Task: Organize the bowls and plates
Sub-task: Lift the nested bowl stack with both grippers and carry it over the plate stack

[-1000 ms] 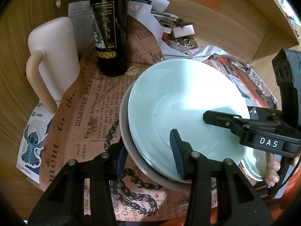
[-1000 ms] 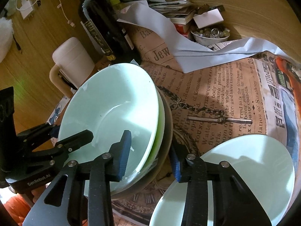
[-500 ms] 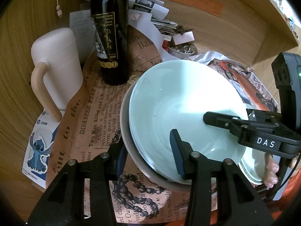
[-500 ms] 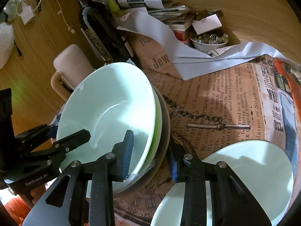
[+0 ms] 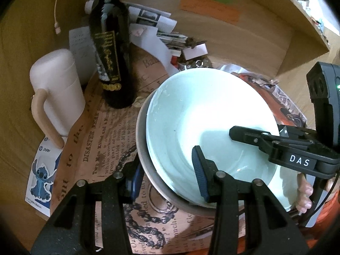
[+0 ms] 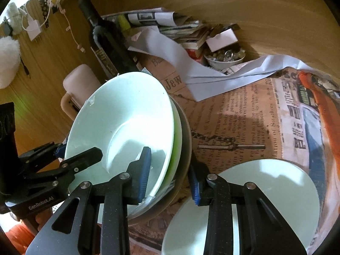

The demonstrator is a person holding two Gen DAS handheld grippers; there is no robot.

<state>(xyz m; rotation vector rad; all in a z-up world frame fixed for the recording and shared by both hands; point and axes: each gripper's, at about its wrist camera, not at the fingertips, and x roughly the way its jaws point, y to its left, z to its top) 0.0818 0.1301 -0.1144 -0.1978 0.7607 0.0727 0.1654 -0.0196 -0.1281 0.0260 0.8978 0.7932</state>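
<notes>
In the left wrist view, a wooden counter (image 5: 19,127) carries a brown sheet of newspaper-print paper (image 5: 102,148). A dark glass wine bottle (image 5: 110,53) and a cream mug with a tan handle (image 5: 61,91) stand upright at its far left, near loose papers against the wooden back wall. The stack of dishes (image 5: 191,110) sits tilted on the paper: a pale mint plate on top, nested in a grey bowl. My left gripper (image 5: 165,170) angles downward. Its jaws are partly spread and pinch the stack's near rim, one pad under the grey bowl and one on the mint plate. My right gripper (image 5: 244,136) reaches in from the right, and fingers of my hand (image 5: 303,197) curl behind it.

In the right wrist view, a bright green plate shows between the mint plate and the grey bowl of the stack. My right gripper (image 6: 170,170) points downward, its jaws narrowly parted and clamped over the stack's rim. A second pale mint plate (image 6: 265,191) lies flat on the paper just beside it. My left gripper (image 6: 78,152) holds the opposite rim. A small white bowl of trinkets (image 6: 225,60) sits at the back.
</notes>
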